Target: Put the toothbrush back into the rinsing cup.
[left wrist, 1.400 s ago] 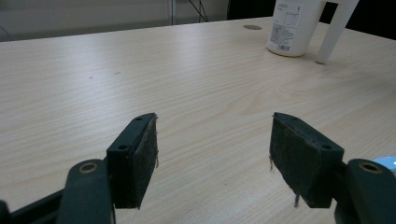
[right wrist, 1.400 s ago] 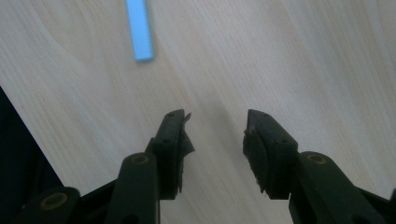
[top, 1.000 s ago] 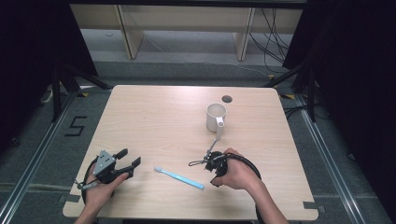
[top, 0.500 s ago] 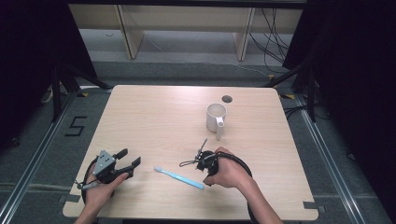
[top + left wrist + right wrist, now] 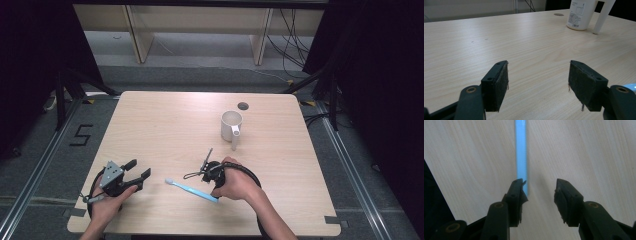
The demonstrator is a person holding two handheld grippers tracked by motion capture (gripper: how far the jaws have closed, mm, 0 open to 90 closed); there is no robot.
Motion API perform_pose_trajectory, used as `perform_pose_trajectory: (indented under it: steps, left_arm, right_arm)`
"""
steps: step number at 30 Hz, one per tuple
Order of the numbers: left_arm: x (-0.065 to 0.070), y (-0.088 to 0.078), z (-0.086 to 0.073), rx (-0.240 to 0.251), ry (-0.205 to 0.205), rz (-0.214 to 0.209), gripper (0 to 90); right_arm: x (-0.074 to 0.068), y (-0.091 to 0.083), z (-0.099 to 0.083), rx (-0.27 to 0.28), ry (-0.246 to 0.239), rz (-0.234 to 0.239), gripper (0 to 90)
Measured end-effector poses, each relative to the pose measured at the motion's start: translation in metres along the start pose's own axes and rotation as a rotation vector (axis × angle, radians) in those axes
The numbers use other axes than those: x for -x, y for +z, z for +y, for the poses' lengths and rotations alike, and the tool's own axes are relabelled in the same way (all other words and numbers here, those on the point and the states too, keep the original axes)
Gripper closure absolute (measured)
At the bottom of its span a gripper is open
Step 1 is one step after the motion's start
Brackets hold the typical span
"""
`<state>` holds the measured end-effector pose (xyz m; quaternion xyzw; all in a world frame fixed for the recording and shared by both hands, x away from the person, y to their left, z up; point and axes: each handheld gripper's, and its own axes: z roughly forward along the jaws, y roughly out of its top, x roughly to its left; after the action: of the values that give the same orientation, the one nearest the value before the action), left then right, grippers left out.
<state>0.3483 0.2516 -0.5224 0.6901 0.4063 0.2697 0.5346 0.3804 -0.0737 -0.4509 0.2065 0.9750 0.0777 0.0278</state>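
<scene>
Keep your right hand-held gripper [image 5: 539, 195] spread and shift it so the toothbrush [image 5: 521, 152] handle lies between both pads, then pinch it low on the counter [image 5: 165, 125].

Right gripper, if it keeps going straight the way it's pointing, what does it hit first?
Most likely the blue toothbrush. The right gripper points down at the table, jaws open, with the handle just beyond its left jaw, slightly off centre; depth is hard to judge.

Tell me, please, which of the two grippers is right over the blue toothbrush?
The right gripper: its open jaws point down at the toothbrush handle. The left gripper rests apart, aimed across the bare table toward the cup.
</scene>
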Motion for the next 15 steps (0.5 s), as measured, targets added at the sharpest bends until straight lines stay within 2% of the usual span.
perform_pose_trajectory:
  steps: [1,3,6,13,15]
  left_arm:
    - [0.000,0.000,0.000,0.001,0.001,-0.001,32.0]
    - [-0.001,0.000,0.000,0.001,0.002,-0.002,32.0]
    - [-0.001,0.000,0.000,0.001,-0.004,-0.001,32.0]
    - [-0.001,0.000,0.000,0.002,-0.001,-0.002,32.0]
    - [-0.001,0.000,0.000,0.003,-0.002,-0.002,32.0]
  right_arm:
    - [0.001,0.000,0.002,0.005,-0.020,-0.005,58.7]
    - [-0.002,0.000,0.005,0.003,-0.007,0.000,58.8]
    - [-0.002,0.001,0.010,0.008,-0.028,0.002,58.9]
    - [-0.007,0.005,0.020,-0.004,-0.035,0.007,59.0]
    - [-0.007,0.006,0.021,-0.004,-0.050,0.006,59.1]
